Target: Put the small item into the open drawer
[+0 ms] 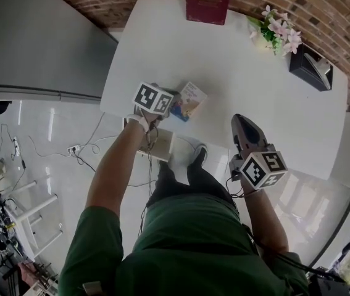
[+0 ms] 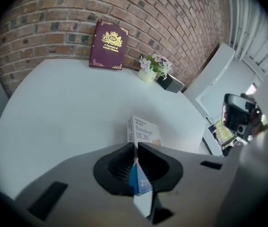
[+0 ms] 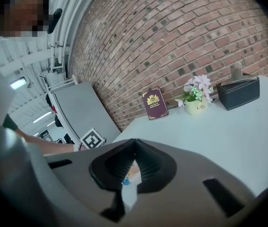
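Note:
A small white and blue bandage box (image 1: pixel 189 100) lies near the front edge of the white table (image 1: pixel 236 66). My left gripper (image 1: pixel 171 106) reaches it from the left and is shut on the box's near end. In the left gripper view the box (image 2: pixel 143 132) sticks out beyond the closed jaws of that gripper (image 2: pixel 136 149). Below the table edge a pale drawer (image 1: pixel 162 145) stands pulled out, partly hidden by the left arm. My right gripper (image 1: pixel 241 121) hovers at the table's front edge to the right, shut and empty (image 3: pixel 134 144).
A maroon book (image 1: pixel 207 2) leans on the brick wall at the back. A flower pot (image 1: pixel 277 33) and a black tissue box (image 1: pixel 310 70) stand at the back right. A grey panel (image 1: pixel 33 42) lies left of the table; cables (image 1: pixel 82 150) run on the floor.

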`<action>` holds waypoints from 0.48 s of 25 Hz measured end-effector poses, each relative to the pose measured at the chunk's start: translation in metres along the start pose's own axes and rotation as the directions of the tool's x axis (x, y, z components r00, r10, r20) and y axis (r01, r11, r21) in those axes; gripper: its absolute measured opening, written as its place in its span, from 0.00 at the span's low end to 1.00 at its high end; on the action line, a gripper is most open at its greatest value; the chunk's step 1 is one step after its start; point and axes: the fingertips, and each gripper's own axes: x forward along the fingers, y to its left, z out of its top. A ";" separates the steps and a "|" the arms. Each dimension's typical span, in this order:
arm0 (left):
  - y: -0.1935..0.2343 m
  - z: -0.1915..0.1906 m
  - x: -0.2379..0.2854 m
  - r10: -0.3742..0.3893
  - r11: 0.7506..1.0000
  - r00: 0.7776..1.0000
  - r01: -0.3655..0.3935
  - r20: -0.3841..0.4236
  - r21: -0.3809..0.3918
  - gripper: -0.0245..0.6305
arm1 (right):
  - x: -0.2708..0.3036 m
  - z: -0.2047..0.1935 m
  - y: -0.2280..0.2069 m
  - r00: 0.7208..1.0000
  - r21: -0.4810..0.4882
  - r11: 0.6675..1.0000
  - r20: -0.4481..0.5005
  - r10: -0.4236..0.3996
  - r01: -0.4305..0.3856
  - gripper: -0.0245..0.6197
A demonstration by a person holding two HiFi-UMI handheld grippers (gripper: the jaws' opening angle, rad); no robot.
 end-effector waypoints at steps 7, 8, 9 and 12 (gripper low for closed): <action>0.000 -0.010 -0.029 0.099 0.989 0.995 -0.101 0.026 0.109 0.07 | 0.016 -0.004 0.025 0.998 -0.006 0.998 -0.016 0.067 -0.068 0.04; 0.000 -0.011 -0.034 0.110 0.987 0.993 -0.113 0.032 0.118 0.07 | 0.018 -0.005 0.029 0.997 -0.007 0.997 -0.019 0.077 -0.077 0.04; 0.000 -0.012 -0.039 0.119 0.985 0.992 -0.123 0.037 0.122 0.07 | 0.020 -0.006 0.033 0.996 -0.008 0.996 -0.022 0.086 -0.087 0.04; 0.002 -0.017 -0.054 0.135 0.983 0.989 -0.141 0.057 0.118 0.07 | 0.026 -0.010 0.045 0.993 -0.011 0.993 -0.035 0.114 -0.115 0.04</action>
